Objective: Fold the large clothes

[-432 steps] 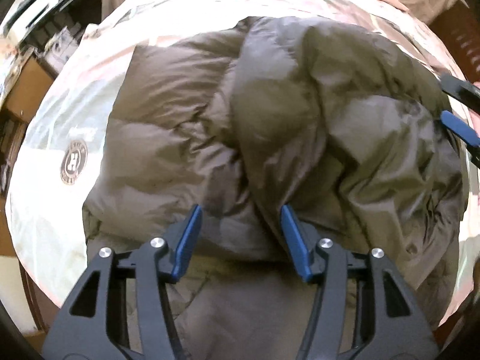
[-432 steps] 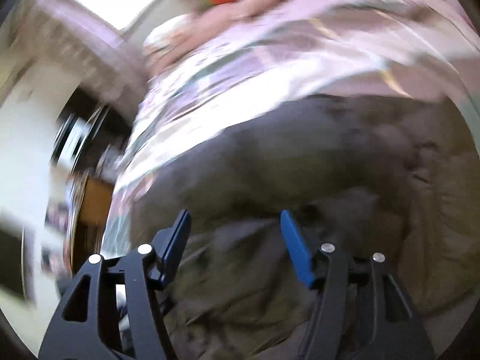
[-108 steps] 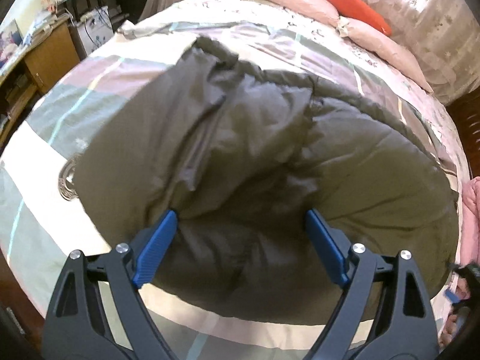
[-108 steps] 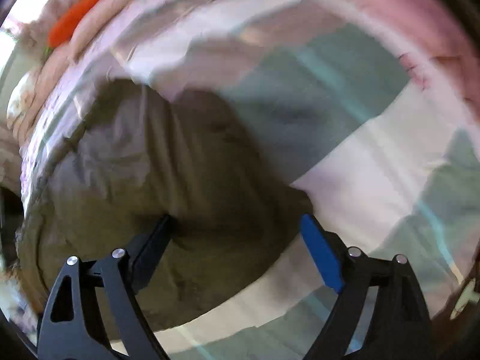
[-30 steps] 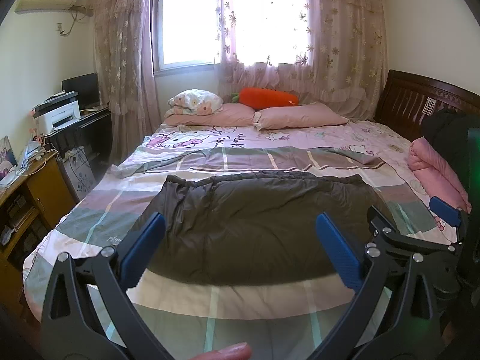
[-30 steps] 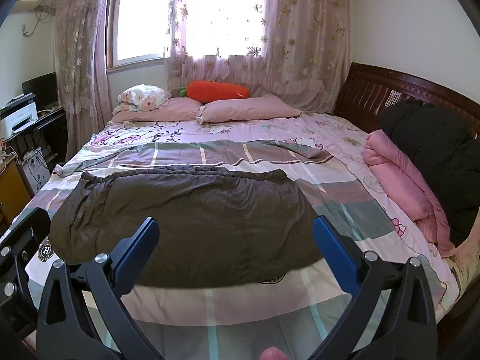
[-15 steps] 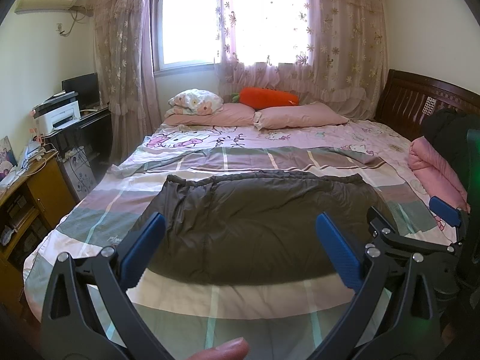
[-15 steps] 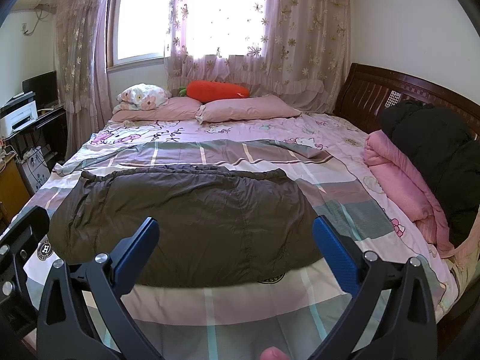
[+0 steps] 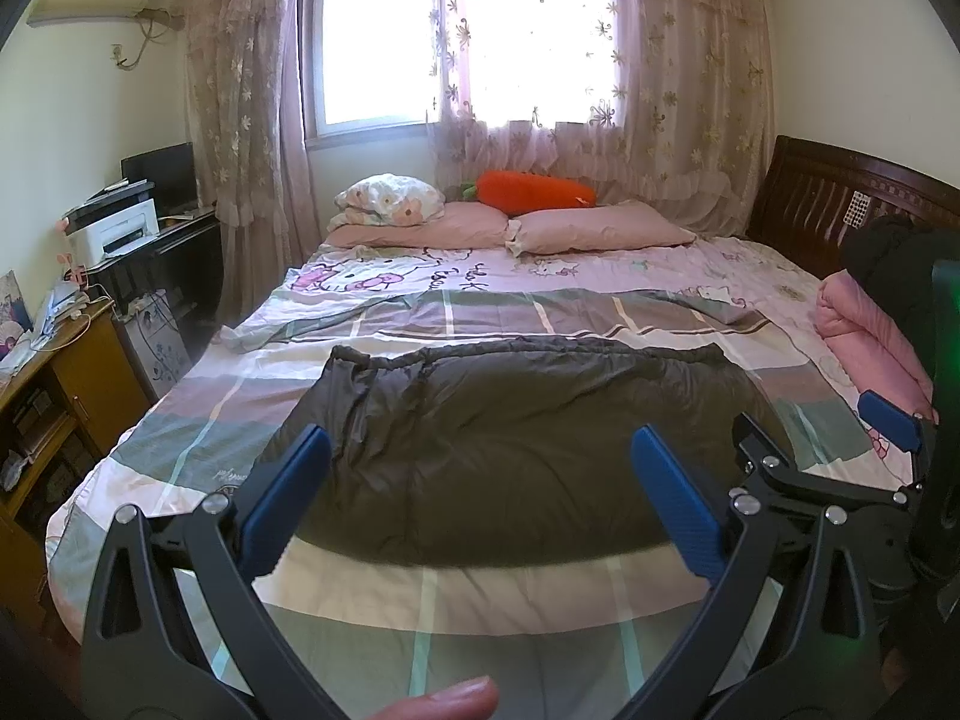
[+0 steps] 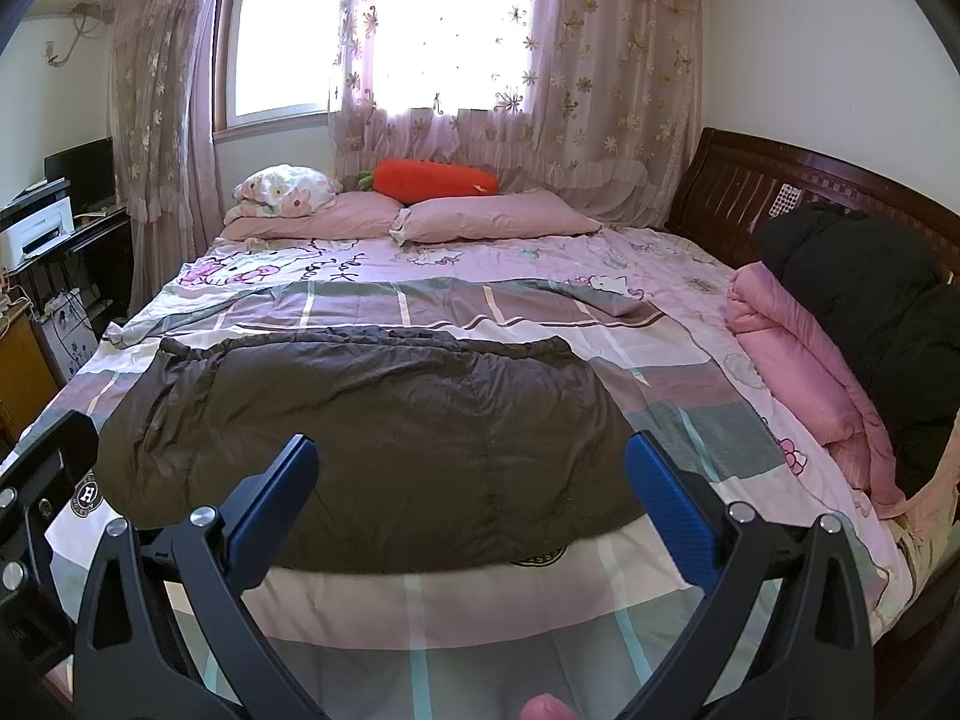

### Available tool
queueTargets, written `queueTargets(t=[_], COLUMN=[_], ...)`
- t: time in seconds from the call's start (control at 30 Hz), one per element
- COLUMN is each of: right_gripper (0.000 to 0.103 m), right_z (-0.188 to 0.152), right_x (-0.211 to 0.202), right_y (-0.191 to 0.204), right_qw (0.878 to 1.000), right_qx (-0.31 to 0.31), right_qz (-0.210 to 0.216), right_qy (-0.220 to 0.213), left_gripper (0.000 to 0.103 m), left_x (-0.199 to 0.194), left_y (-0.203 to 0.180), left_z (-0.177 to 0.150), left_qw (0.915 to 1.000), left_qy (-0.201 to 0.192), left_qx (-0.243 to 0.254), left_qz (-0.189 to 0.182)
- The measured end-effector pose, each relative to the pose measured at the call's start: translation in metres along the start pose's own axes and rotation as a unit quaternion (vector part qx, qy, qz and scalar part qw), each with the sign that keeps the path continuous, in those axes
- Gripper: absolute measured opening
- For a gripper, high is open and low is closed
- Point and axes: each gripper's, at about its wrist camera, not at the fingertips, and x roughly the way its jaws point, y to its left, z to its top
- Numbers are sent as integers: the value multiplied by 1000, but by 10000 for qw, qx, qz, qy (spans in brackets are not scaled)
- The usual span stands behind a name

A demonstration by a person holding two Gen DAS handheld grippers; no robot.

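Left wrist view: the left gripper (image 9: 480,492) is held level, back from the foot edge of the bed (image 9: 492,618), its blue pads spread wide with nothing between them. The dark puffer coat (image 9: 510,444) lies folded into a broad slab across the checked blanket, nearer the foot edge than the pillows (image 9: 600,228). A fingertip (image 9: 444,702) shows at the bottom. The right gripper (image 9: 822,444) sits alongside at the right edge.

Right wrist view: the right gripper (image 10: 474,510) is also released, jaws wide, aimed over the coat (image 10: 372,426) toward the window. The coat looks soft, puffy and light, with a slick shell — likely to spring open and slide, so best pinched at a seamed edge or corner with a deep bite. A pink quilt (image 10: 798,360) and a black garment (image 10: 870,312) are stacked along the bed's right edge.
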Motion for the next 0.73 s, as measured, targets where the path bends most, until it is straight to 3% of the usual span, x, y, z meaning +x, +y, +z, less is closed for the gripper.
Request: queueTargets(t=[0.57, 0.73], right_gripper=[102, 102], right_z=[-6, -3], right_x=[1, 2], right_y=[-7, -23], right_qw=[9997, 9999], right_qx=[-211, -120], right_qz=[95, 65], right_qy=[8, -71], left_gripper=[101, 101], left_x=[-1, 2], left_y=[8, 16], left_z=[-7, 0], left_qw=[9994, 9999], left_qy=[134, 155], left_qx=[36, 18], left_qz=[-328, -70])
